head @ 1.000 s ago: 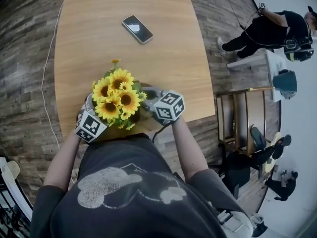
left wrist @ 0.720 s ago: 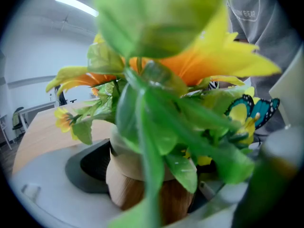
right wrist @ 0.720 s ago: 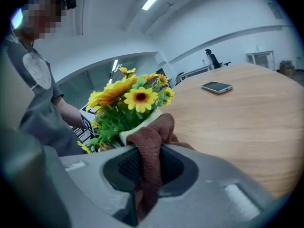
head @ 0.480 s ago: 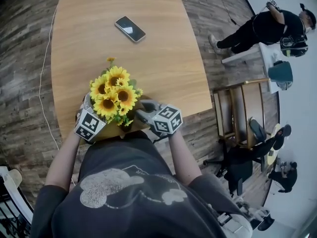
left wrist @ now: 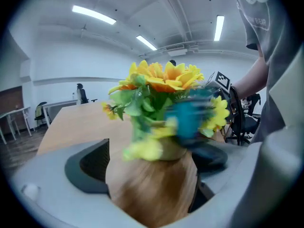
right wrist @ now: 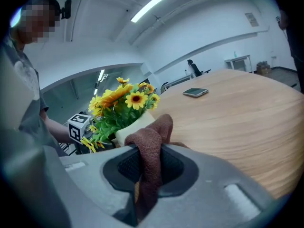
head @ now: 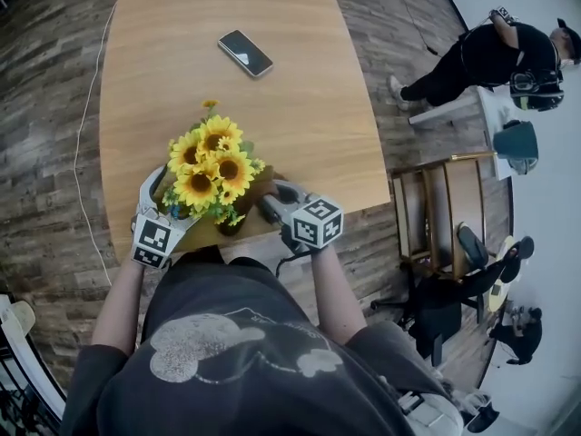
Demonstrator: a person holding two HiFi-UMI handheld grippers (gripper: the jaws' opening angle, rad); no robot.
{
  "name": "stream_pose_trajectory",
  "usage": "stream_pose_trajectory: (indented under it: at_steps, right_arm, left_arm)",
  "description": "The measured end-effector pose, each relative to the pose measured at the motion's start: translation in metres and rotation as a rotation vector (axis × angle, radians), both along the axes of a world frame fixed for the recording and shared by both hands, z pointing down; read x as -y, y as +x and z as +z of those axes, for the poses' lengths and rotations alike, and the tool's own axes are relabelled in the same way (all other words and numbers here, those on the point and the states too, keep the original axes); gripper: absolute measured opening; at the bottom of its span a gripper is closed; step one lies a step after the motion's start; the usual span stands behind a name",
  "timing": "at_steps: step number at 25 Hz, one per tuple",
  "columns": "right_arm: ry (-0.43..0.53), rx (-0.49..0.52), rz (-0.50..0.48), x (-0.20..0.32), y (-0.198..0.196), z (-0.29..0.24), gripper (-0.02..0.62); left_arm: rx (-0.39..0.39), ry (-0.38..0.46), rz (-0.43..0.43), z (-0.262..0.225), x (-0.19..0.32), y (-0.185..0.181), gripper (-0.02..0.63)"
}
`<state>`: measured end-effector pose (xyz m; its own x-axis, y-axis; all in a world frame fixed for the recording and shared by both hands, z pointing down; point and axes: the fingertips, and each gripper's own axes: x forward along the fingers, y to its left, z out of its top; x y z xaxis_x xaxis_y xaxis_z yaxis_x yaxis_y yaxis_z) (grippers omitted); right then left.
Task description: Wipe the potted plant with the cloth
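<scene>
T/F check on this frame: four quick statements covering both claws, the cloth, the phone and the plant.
1. The right claw is shut on the cloth. True.
2. The potted plant stands between the left claw's jaws. True.
3. The phone touches the potted plant. False: it lies apart, farther across the table.
4. The plant has red flowers. False: the flowers are yellow.
</scene>
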<state>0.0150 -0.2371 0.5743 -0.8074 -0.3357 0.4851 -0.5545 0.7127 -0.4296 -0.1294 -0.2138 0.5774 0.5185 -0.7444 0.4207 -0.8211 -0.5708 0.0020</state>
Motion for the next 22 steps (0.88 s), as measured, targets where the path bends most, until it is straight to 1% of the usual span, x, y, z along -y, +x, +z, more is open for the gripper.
stream_pose_trajectory:
  at_steps: [5,7,9,13,18,22]
  right_arm:
    - [0.048,0.020,0.096,-0.001,0.014,-0.009,0.049]
    - [0.059,0.040,0.124,-0.012,0.021,-0.016,0.049]
    - [0.070,0.061,0.144,-0.027,0.029,-0.025,0.049]
    - [0.109,0.088,0.168,-0.059,0.045,-0.043,0.049]
    - [0.154,0.099,0.178,-0.108,0.068,-0.061,0.049]
    - [0.176,0.111,0.181,-0.149,0.087,-0.069,0.049]
  left_arm:
    - [-0.001,-0.034,-0.083,-0.002,-0.036,-0.013,0.577]
    - [-0.034,-0.036,-0.113,-0.012,-0.050,-0.009,0.573]
    - [-0.080,-0.024,-0.127,-0.021,-0.065,-0.002,0.548]
    - [-0.126,0.039,-0.153,-0.046,-0.092,0.014,0.506]
    - [-0.223,0.118,-0.200,-0.079,-0.126,0.035,0.432]
    - [-0.251,0.168,-0.210,-0.098,-0.157,0.052,0.397]
